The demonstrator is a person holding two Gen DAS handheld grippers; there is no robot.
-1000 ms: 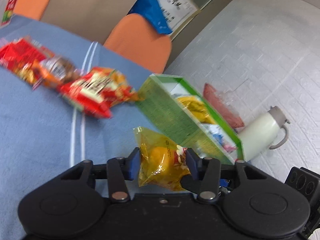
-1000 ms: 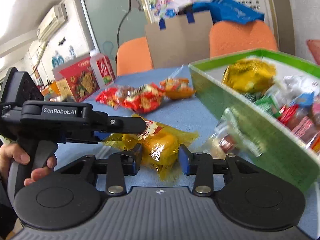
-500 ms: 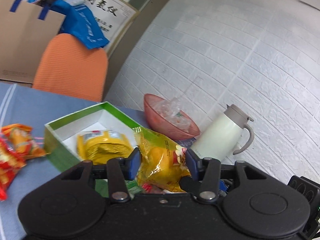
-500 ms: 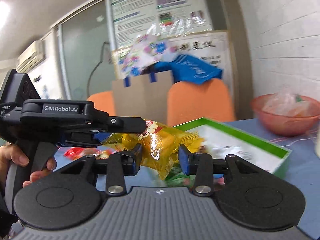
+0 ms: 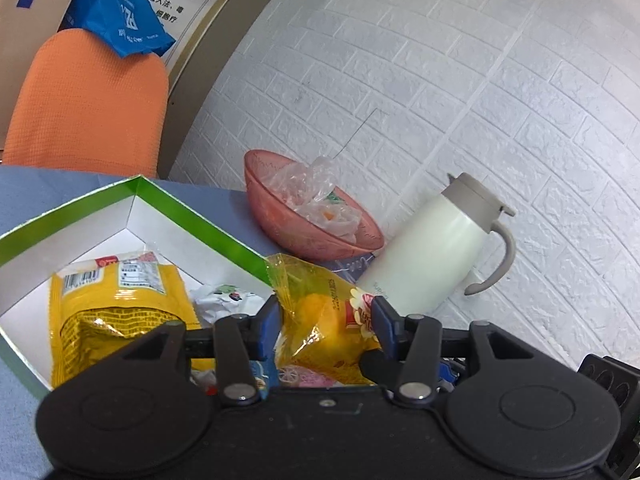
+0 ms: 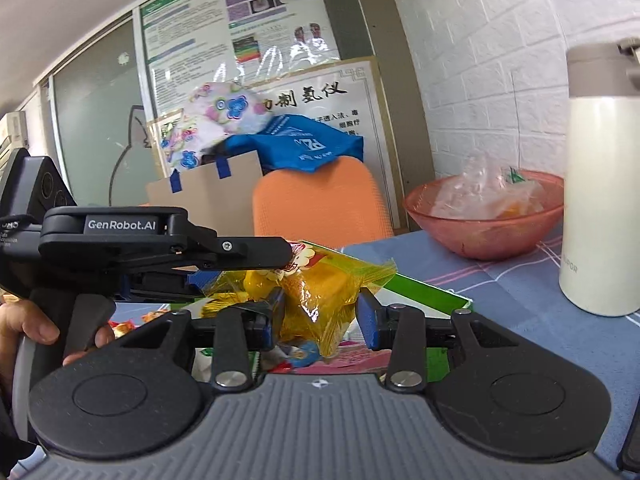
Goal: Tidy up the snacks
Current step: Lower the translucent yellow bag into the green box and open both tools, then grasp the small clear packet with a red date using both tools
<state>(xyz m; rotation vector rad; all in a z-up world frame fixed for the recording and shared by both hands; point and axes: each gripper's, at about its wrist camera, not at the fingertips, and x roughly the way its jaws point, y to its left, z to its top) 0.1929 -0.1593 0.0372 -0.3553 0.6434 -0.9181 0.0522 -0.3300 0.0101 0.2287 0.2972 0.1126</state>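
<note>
The left gripper (image 5: 326,326) has its 2 blue-padded jaws pressed on either side of a yellow snack packet (image 5: 320,320), so they stand partly open, as wide as the packet. The right gripper (image 6: 321,314) clamps the same yellow snack packet (image 6: 312,288) between its own jaws from another side, also partly open around it. The packet hangs in the air between both sets of jaws, directly above a green box (image 5: 192,220) with a white inside.

Below and to the left of the left jaws, inside the box, lies a larger yellow bag (image 5: 116,304) and a crumpled white wrapper (image 5: 224,298). More small colourful packets show under the right jaws, in the box (image 6: 424,286).

Beyond the left jaws, on the blue table (image 5: 40,188), sits a pink bowl (image 5: 304,236) holding clear plastic, with a white jug (image 5: 436,244) just beside it to the right. An orange chair (image 5: 88,100) stands behind the table. In the right wrist view, a person's hand (image 6: 44,330) grips the left gripper's handle, left of the right jaws.
</note>
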